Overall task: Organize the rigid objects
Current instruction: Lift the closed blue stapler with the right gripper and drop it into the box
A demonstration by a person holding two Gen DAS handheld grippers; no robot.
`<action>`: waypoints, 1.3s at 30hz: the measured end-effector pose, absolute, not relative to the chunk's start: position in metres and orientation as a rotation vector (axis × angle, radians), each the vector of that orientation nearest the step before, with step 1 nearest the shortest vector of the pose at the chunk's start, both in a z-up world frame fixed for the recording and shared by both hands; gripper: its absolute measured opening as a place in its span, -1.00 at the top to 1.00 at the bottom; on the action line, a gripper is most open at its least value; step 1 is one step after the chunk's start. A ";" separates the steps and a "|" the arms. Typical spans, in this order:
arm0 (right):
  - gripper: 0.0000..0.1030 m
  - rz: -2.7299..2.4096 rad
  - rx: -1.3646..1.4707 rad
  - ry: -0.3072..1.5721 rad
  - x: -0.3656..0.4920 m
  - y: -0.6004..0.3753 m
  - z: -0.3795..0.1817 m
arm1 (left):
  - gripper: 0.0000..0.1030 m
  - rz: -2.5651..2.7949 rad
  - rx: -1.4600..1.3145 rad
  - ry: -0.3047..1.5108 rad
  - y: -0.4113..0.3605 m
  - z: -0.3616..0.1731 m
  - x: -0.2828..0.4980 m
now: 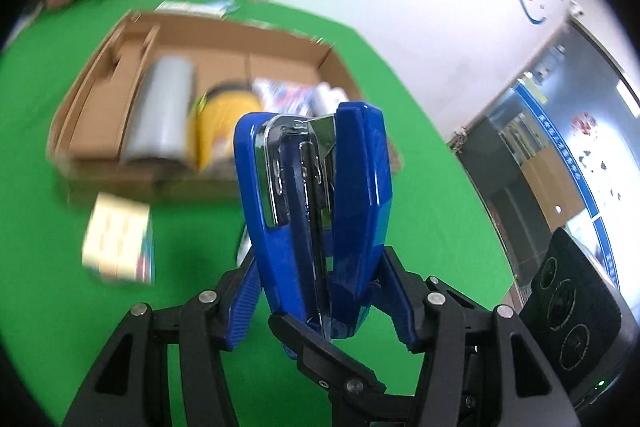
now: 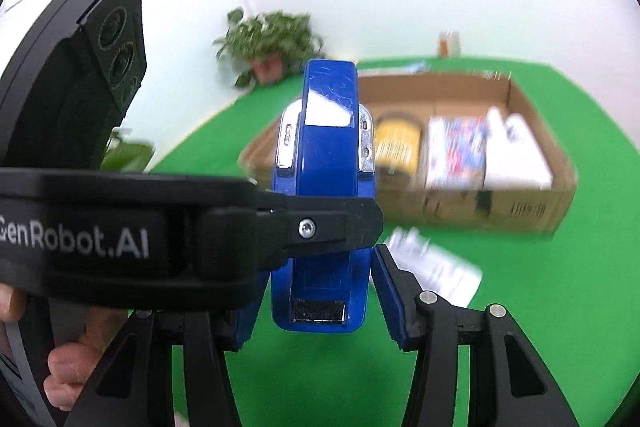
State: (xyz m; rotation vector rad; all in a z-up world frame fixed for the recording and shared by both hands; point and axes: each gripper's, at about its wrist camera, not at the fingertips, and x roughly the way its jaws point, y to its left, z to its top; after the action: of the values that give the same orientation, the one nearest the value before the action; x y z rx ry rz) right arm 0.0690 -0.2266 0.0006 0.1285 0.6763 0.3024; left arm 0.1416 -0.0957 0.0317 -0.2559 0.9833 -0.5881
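Observation:
A blue stapler [image 1: 316,211] stands upright between the fingers of my left gripper [image 1: 320,291], which is shut on its lower part and holds it above the green table. In the right wrist view the same stapler [image 2: 328,187] sits between the fingers of my right gripper [image 2: 320,291]; its right finger [image 2: 390,299] stands a little apart from the stapler. The left gripper's body [image 2: 120,235] crosses in front from the left. A cardboard box [image 1: 100,171] behind holds a grey cylinder [image 1: 160,115], a yellow can [image 1: 224,123] and packets.
A small cream box [image 1: 118,239] lies on the green table [image 1: 440,227] in front of the cardboard box. A white packet [image 2: 436,267] lies near the box front. A potted plant [image 2: 268,43] stands at the table's far edge by the wall.

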 end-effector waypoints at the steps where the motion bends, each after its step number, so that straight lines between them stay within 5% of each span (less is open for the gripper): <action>1: 0.04 0.292 0.127 0.669 0.073 -0.230 0.007 | -0.08 -0.597 -0.249 0.982 -0.098 0.037 0.153; 10: 0.04 0.228 0.181 0.714 0.182 -0.257 0.038 | -0.07 -0.646 -0.212 1.019 -0.125 0.057 0.248; 23: 0.03 0.186 0.331 0.872 0.271 -0.313 0.007 | -0.09 -0.647 -0.216 1.212 -0.162 0.017 0.331; 25: -0.26 0.153 0.322 0.828 0.273 -0.322 0.006 | -0.09 -0.611 -0.187 1.145 -0.160 0.027 0.332; 26: -0.83 0.146 0.324 0.808 0.270 -0.326 0.008 | -0.12 -0.611 -0.173 1.103 -0.157 0.033 0.330; 27: -0.99 0.150 0.334 0.785 0.270 -0.331 0.010 | -0.25 -0.605 -0.159 1.059 -0.151 0.041 0.325; 29: -0.99 0.133 0.294 0.737 0.260 -0.336 0.014 | -0.44 -0.579 -0.154 1.001 -0.134 0.052 0.314; 39: -1.00 0.313 0.098 0.675 0.150 -0.304 -0.026 | -0.52 -0.412 -0.172 0.914 -0.042 0.014 0.215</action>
State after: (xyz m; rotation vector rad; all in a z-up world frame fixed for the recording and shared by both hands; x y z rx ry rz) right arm 0.1503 -0.3036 -0.0257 0.0980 0.6748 0.3131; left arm 0.2153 -0.0416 0.0142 -0.1719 0.9135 -0.4122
